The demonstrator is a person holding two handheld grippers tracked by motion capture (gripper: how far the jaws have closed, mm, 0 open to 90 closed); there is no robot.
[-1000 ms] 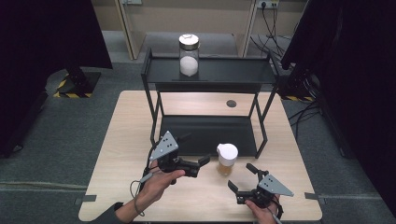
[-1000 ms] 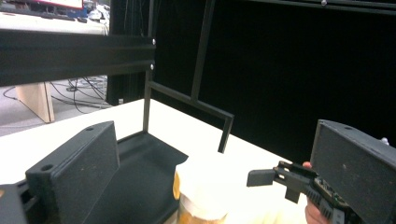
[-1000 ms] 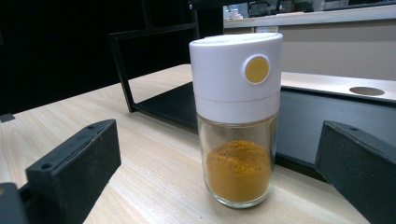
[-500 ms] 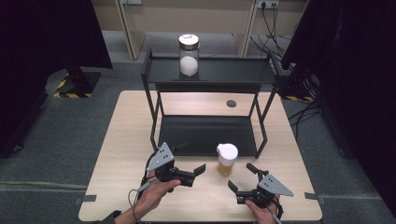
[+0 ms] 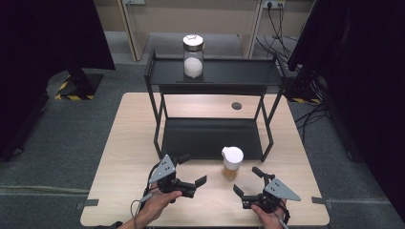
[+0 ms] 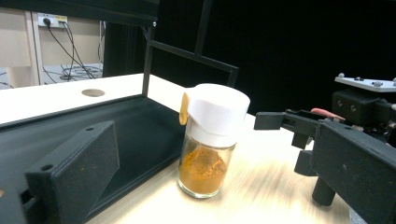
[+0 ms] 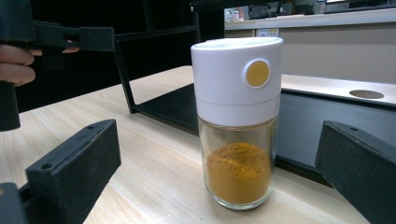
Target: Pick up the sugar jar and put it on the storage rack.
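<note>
Both tools, left tool (image 5: 192, 182) & right tool (image 5: 248, 187), wide open, empty; spice jar (image 5: 232, 162) untouched on counter (image 5: 124, 143), grab not yet started.

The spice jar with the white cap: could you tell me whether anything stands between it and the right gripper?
Nothing visible does. The spice jar stands upright on bare table straight ahead of the right gripper, whose jaws are open and apart from it. The left gripper is off to the side.

Spice jar (image 5: 232, 163): clear glass, white cap with yellow button, orange powder inside, upright on desk (image 5: 124, 143) beside rack's (image 5: 212, 138) front edge.
</note>
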